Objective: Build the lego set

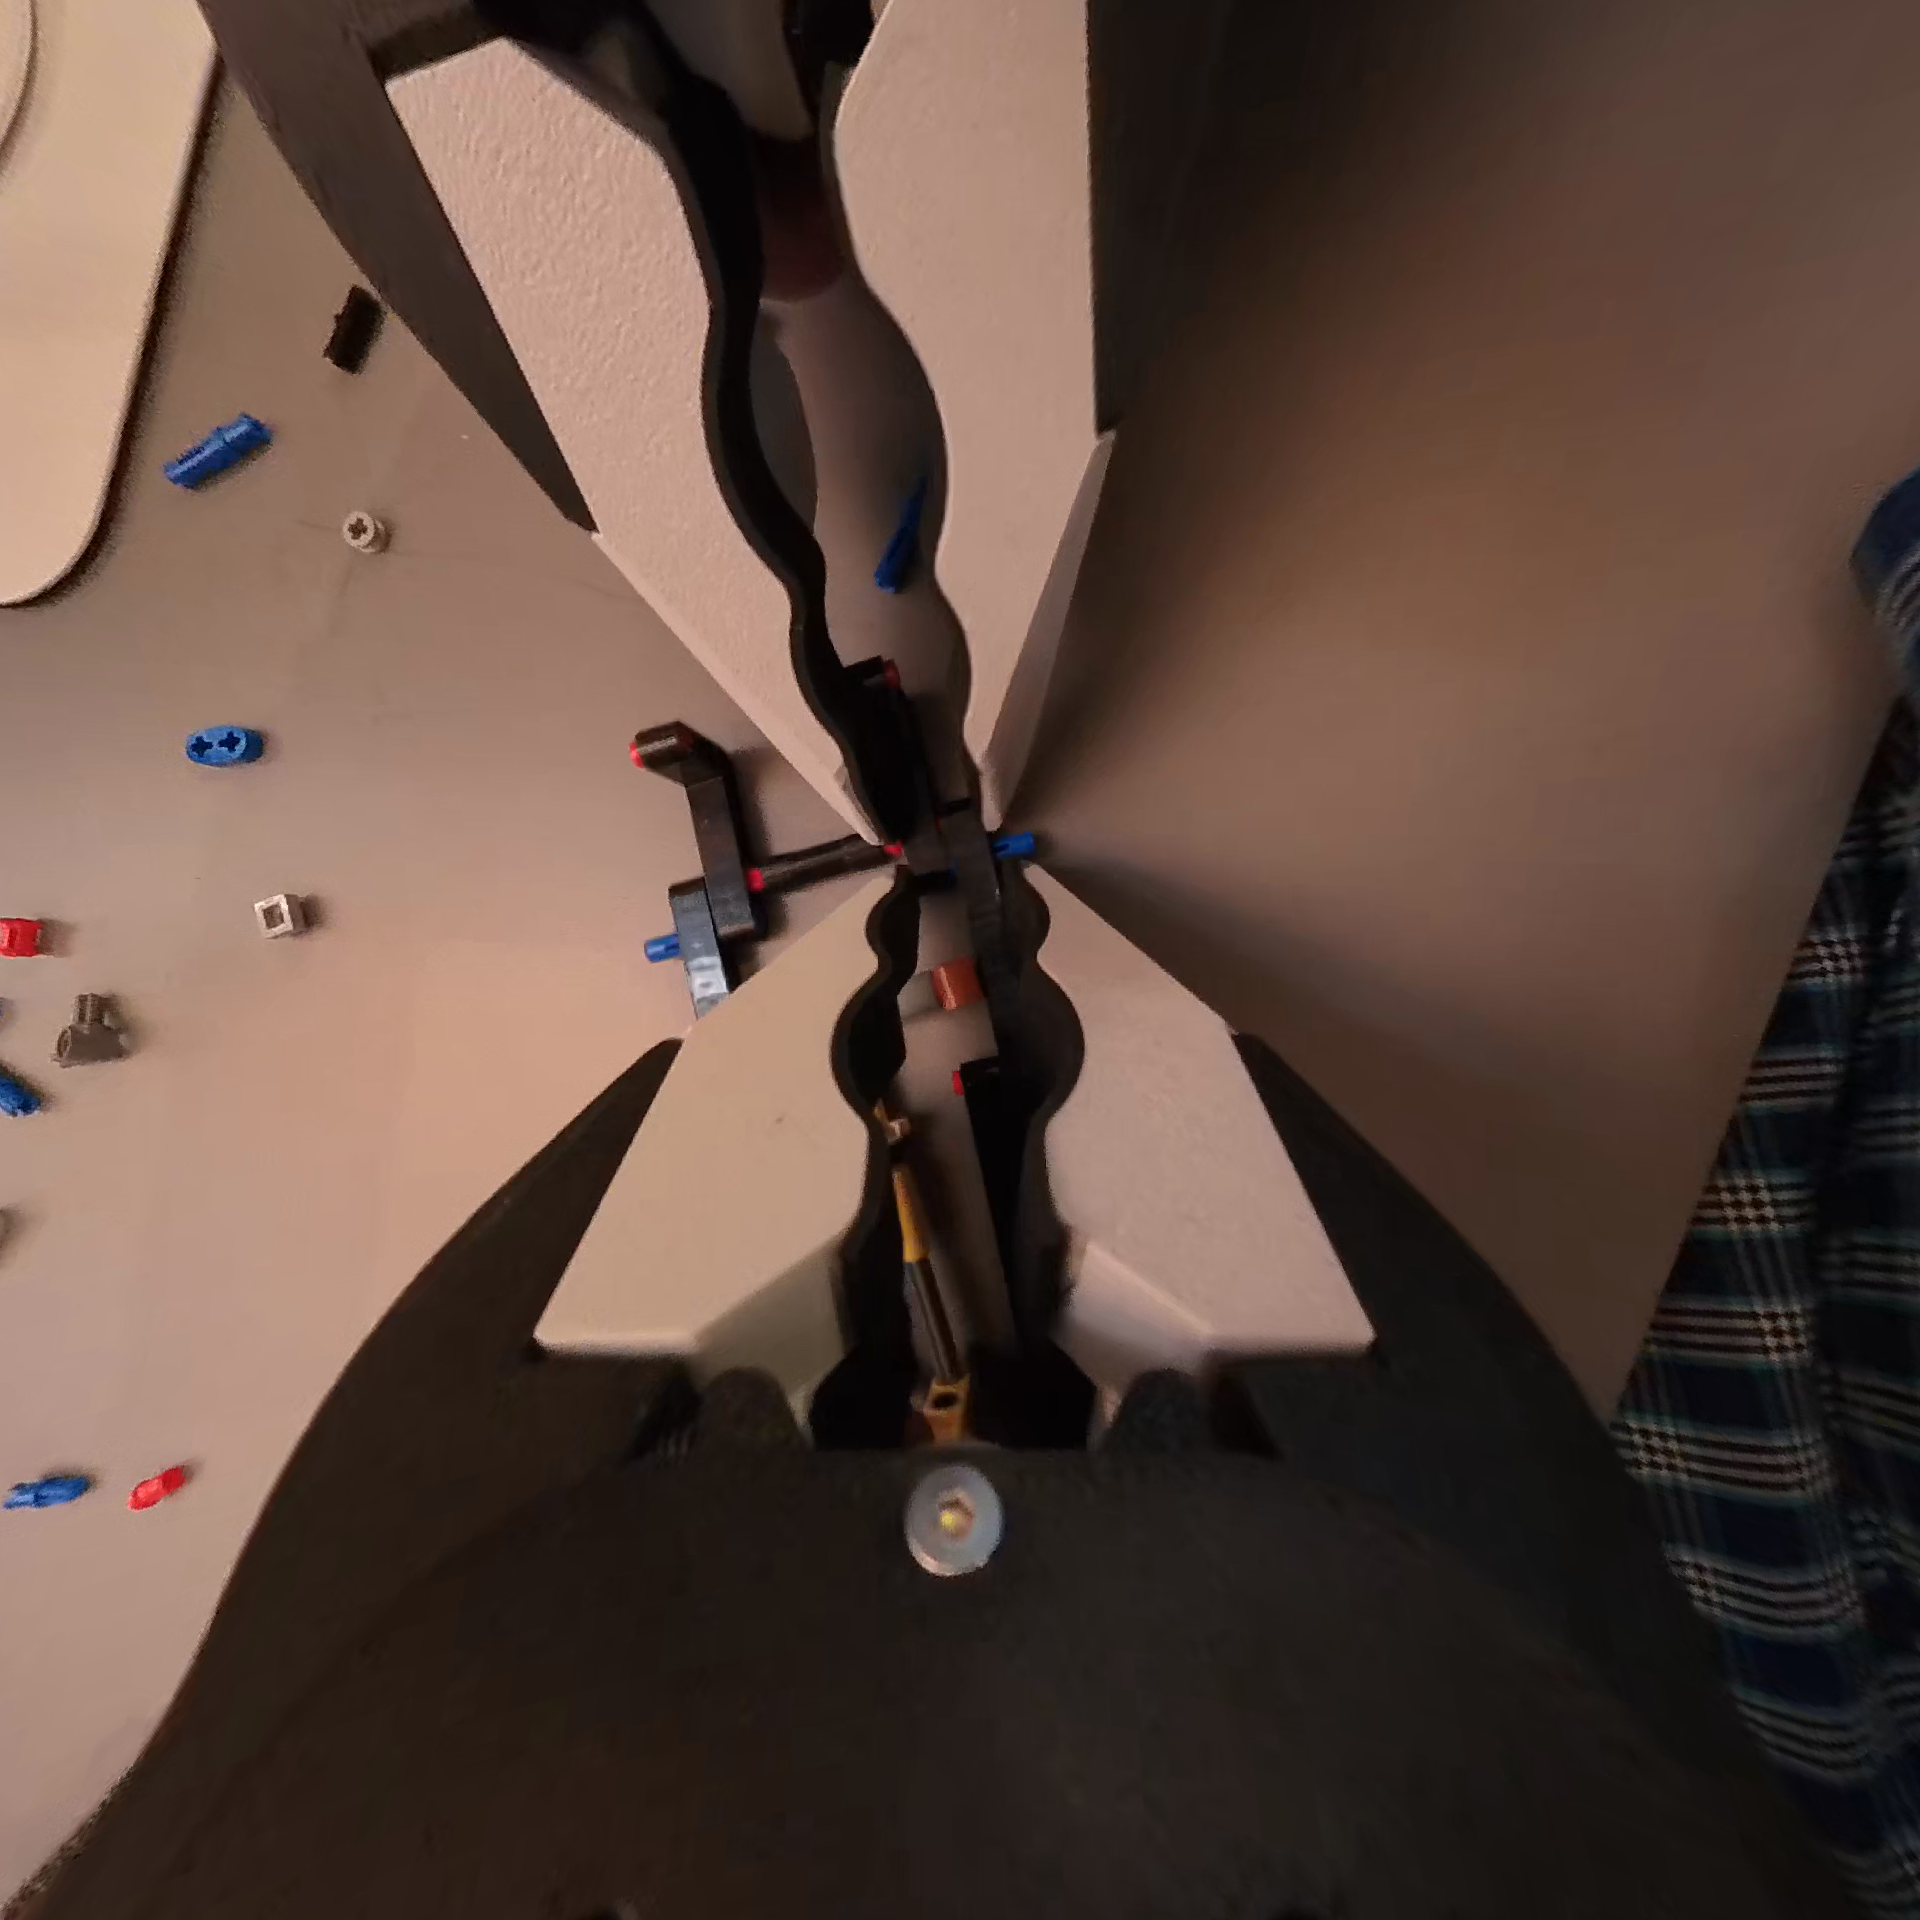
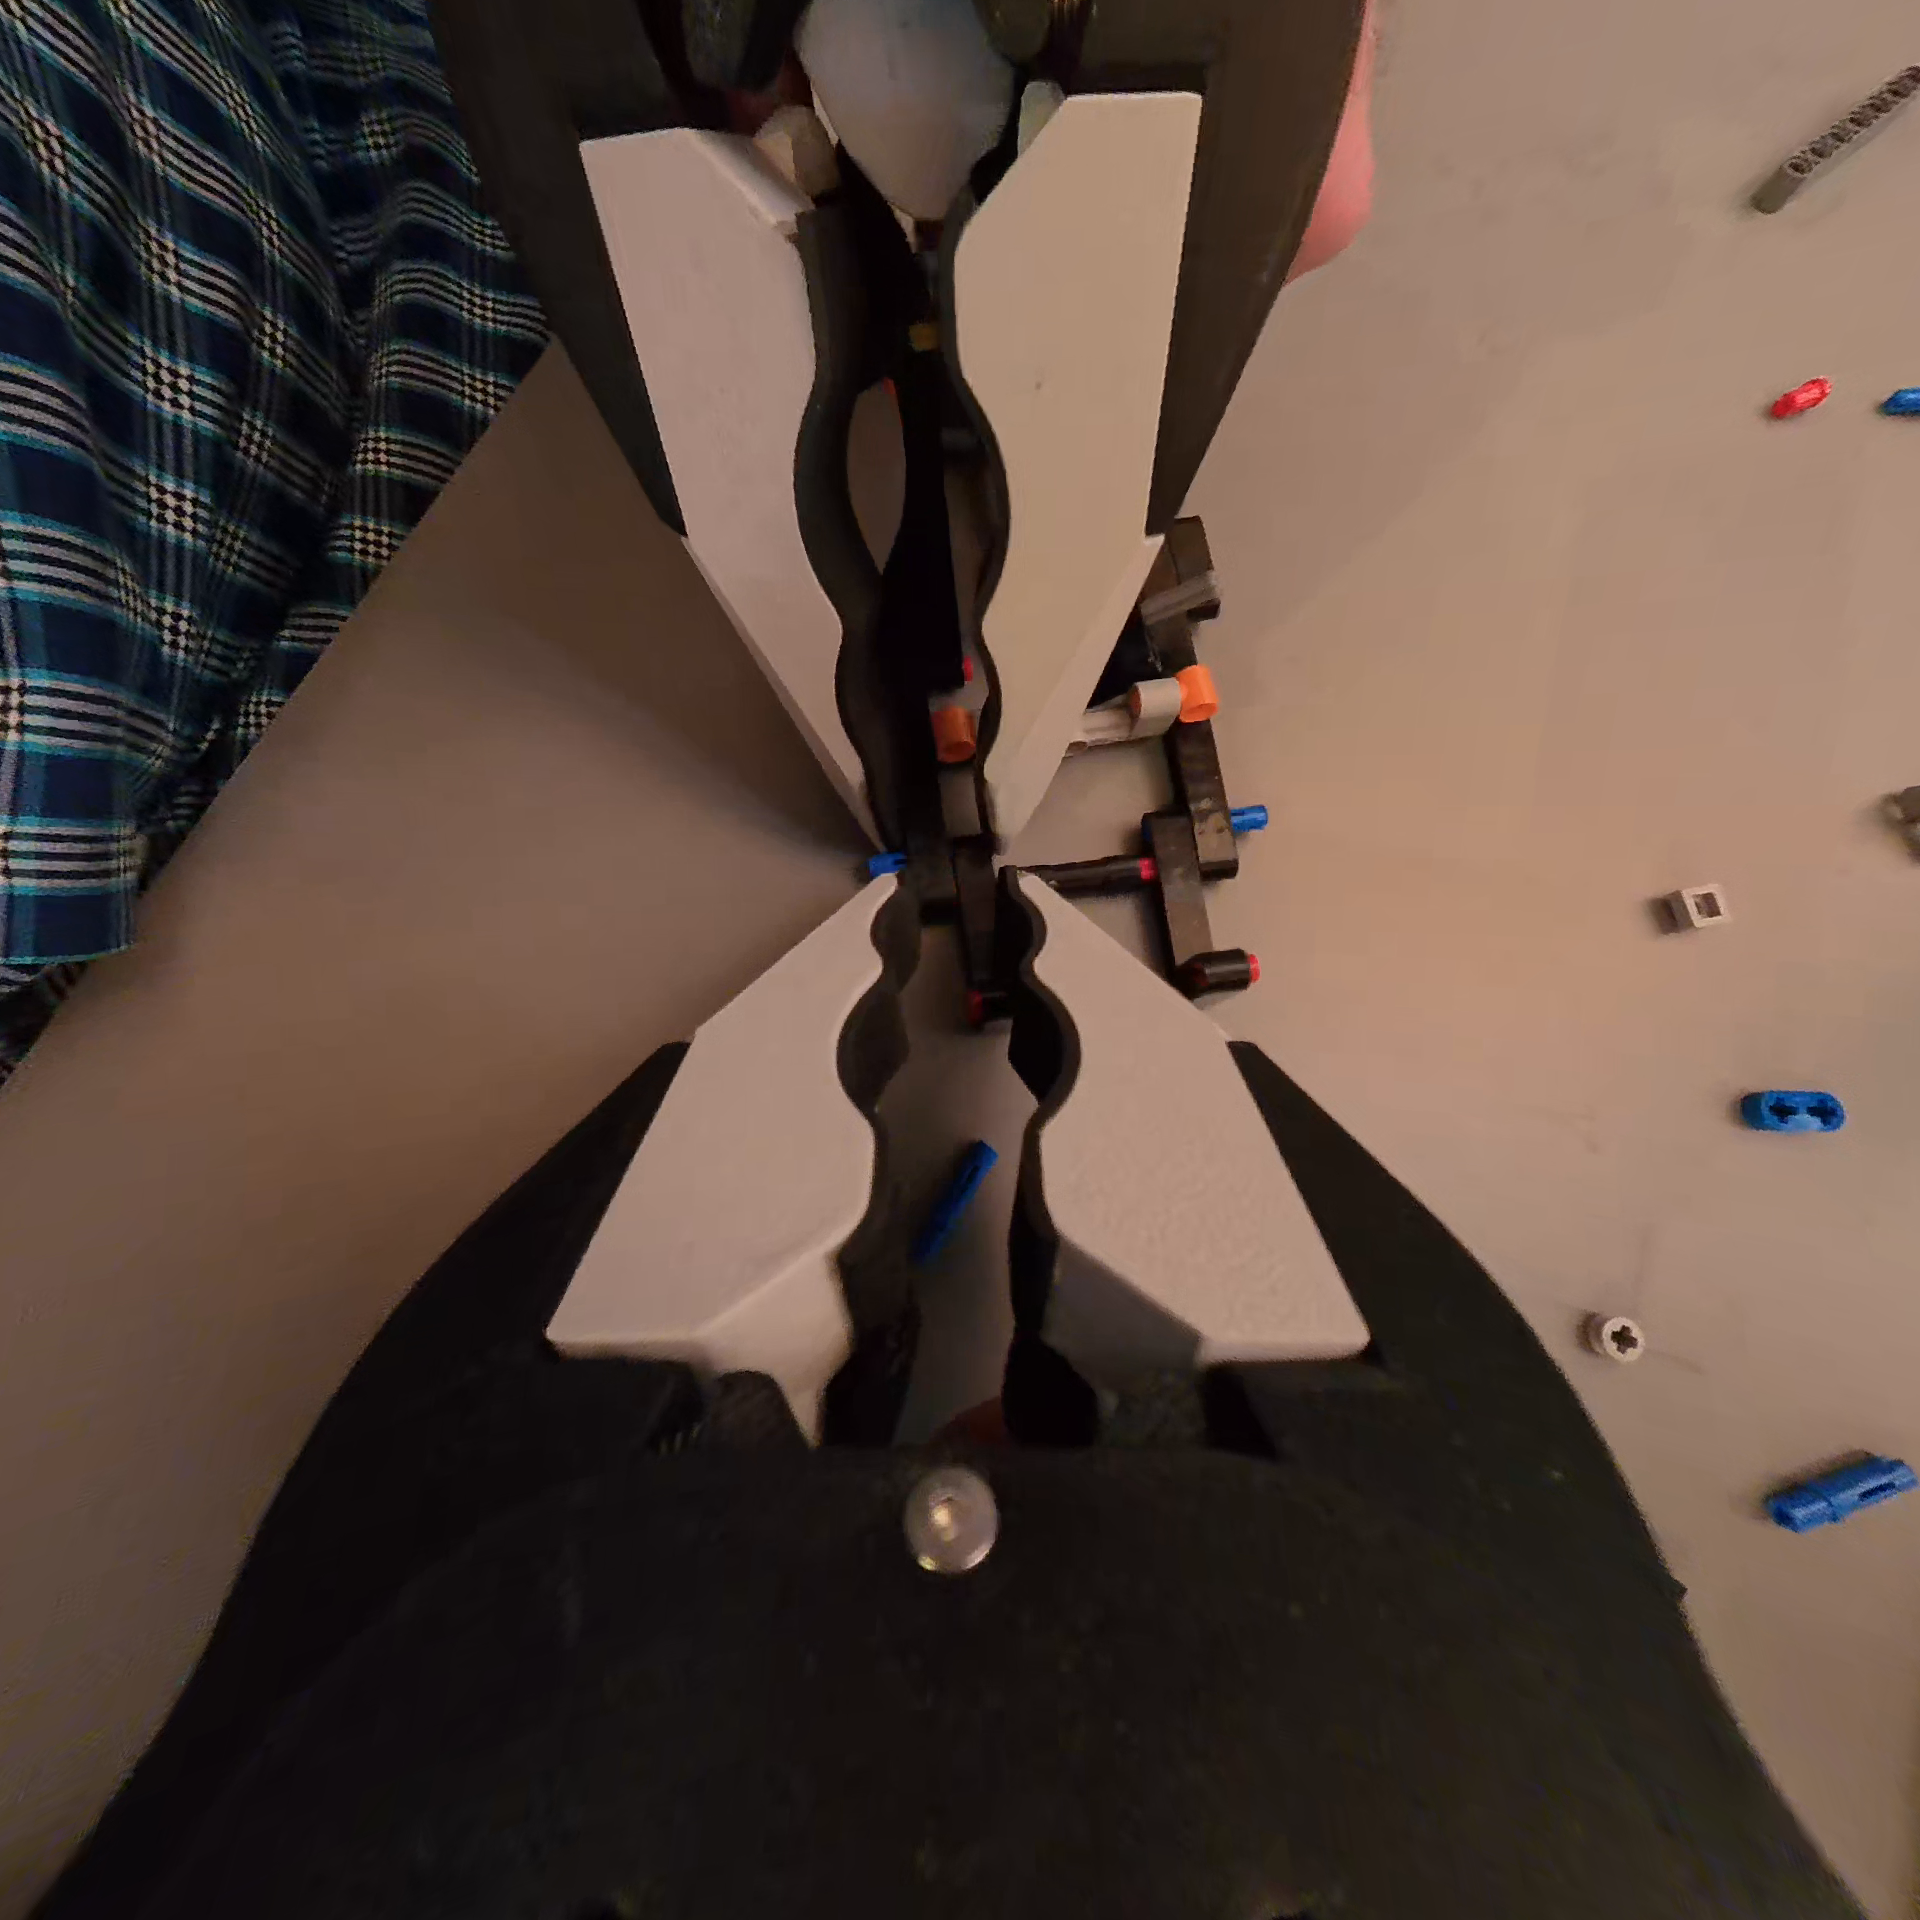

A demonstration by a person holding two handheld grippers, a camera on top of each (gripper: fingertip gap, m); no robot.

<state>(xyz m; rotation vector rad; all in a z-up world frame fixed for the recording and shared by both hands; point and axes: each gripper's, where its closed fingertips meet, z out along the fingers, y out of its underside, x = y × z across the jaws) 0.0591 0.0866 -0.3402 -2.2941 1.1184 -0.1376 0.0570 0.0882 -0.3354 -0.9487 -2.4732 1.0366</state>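
Lego frame (image 2: 1190,831): black, half-built, pinched between my left gripper (image 1: 940,883) and right gripper (image 2: 961,894) over the table (image 2: 520,935). Light, stiff; pins likely pop loose, so grip beams.

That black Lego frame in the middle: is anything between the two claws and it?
Nothing visible. The left gripper and right gripper meet tip to tip, both closed on the black beam-and-pin Lego frame.
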